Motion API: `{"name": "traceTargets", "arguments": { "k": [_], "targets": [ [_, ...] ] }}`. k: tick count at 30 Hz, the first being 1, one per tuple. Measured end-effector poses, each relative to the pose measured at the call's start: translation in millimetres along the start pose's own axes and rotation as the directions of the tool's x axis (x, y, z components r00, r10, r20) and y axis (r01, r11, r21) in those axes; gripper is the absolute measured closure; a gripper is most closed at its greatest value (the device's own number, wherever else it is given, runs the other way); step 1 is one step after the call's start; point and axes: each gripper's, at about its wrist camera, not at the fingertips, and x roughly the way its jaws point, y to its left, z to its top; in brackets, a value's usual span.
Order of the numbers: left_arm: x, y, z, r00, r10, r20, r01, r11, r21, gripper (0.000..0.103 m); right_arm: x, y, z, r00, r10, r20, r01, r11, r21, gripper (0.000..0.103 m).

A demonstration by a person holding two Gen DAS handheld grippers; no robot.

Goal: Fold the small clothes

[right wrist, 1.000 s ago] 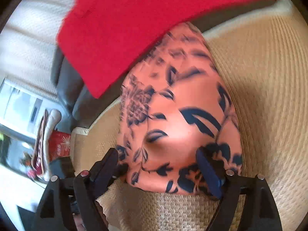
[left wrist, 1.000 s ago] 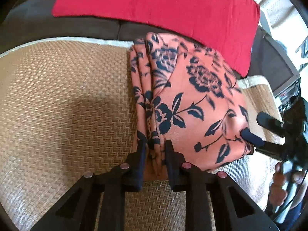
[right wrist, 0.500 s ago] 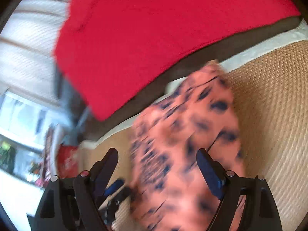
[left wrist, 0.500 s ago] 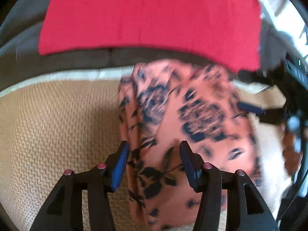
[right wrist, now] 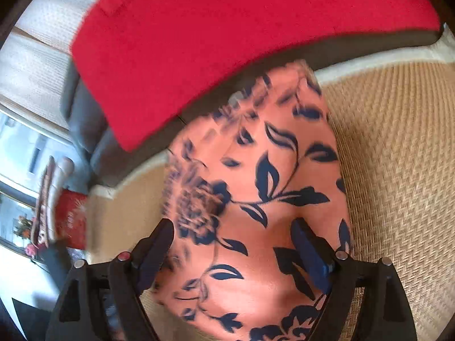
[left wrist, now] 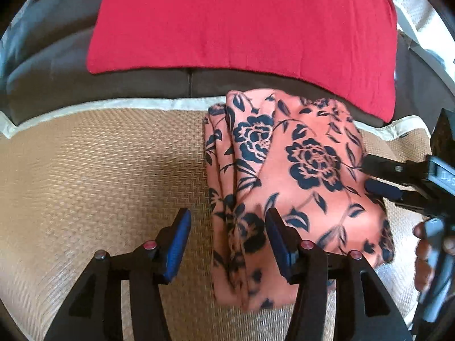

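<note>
The folded floral garment (left wrist: 287,176) lies on the woven mat (left wrist: 99,170), near its far edge, just in front of the red cloth (left wrist: 241,20). The left gripper (left wrist: 227,244) hangs above the layered edge, jaws apart and holding nothing. The right gripper (right wrist: 233,250) is also wide open over the cloth, so I think the fold is done.

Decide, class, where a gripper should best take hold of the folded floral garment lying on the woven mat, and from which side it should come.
Probably grip the floral garment at its layered edge, where several folds stack together beside bare woven mat. Come from that open mat side, which is free of the red cloth. One pinch there should catch all layers. Both the left gripper and the right gripper hover open.
</note>
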Motion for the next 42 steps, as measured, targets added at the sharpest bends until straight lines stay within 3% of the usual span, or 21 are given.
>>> {"name": "traceTargets", "arguments": {
  "k": [3, 5, 7, 10, 11, 16, 20, 25, 31, 36, 42],
  "targets": [
    [-33.4, 0.7, -14.8, 0.997, 0.042, 0.059, -0.043, 0.999, 0.007, 0.034, -25.4, 23.5, -10.1, 0.998, -0.016, 0.059, 0.019, 0.998, -0.052, 0.016],
    [-52.6, -0.9, -24.3, 0.995, 0.039, 0.096, -0.040, 0.999, 0.007, 0.032, -41.2, 36.8, -25.9, 0.995, 0.031, 0.095, -0.019, 0.992, -0.127, 0.016],
    [-56.8, -5.2, -25.9, 0.994, 0.054, 0.100, -0.055, 0.998, 0.009, 0.031, -41.8, 40.4, -40.3, 0.993, 0.021, 0.113, -0.004, 0.989, -0.148, 0.013],
    [-69.3, -6.3, -32.9, 0.995, 0.046, 0.084, -0.047, 0.999, 0.010, 0.031, -0.7, 10.4, -47.2, 0.998, -0.065, -0.026, 0.063, 0.995, -0.075, 0.017],
    [-73.4, -6.8, -35.1, 0.995, 0.049, 0.085, -0.050, 0.999, 0.015, 0.031, 0.5, 7.0, -50.3, 0.998, -0.067, -0.022, 0.065, 0.996, -0.064, 0.017],
    [-87.5, -7.6, -46.1, 0.990, 0.063, 0.129, -0.066, 0.998, 0.016, 0.030, -63.7, 45.0, -89.0, 0.987, -0.039, 0.155, 0.072, 0.973, -0.218, 0.016],
    [-88.1, -8.1, -51.1, 0.990, 0.070, 0.119, -0.073, 0.997, 0.027, 0.030, -87.9, 32.4, -144.4, 0.983, -0.035, 0.178, 0.068, 0.980, -0.187, 0.016],
    [-91.6, -7.3, -59.4, 0.991, 0.082, 0.105, -0.083, 0.996, 0.010, 0.030, -96.5, 17.3, -186.3, 0.971, -0.135, 0.195, 0.163, 0.977, -0.139, 0.016],
    [-97.5, -16.7, -62.3, 0.989, 0.089, 0.121, -0.093, 0.995, 0.027, 0.030, -111.1, 38.5, -187.2, 0.927, -0.247, 0.282, 0.311, 0.926, -0.214, 0.015],
    [-102.7, -20.3, -63.7, 0.986, 0.095, 0.135, -0.100, 0.994, 0.032, 0.030, -118.0, 55.6, -181.8, 0.909, -0.245, 0.337, 0.331, 0.916, -0.226, 0.014],
    [-105.1, -21.0, -64.6, 0.986, 0.095, 0.139, -0.100, 0.995, 0.026, 0.030, -119.9, 67.5, -180.0, 0.902, -0.246, 0.355, 0.341, 0.910, -0.236, 0.014]
  ]
}}
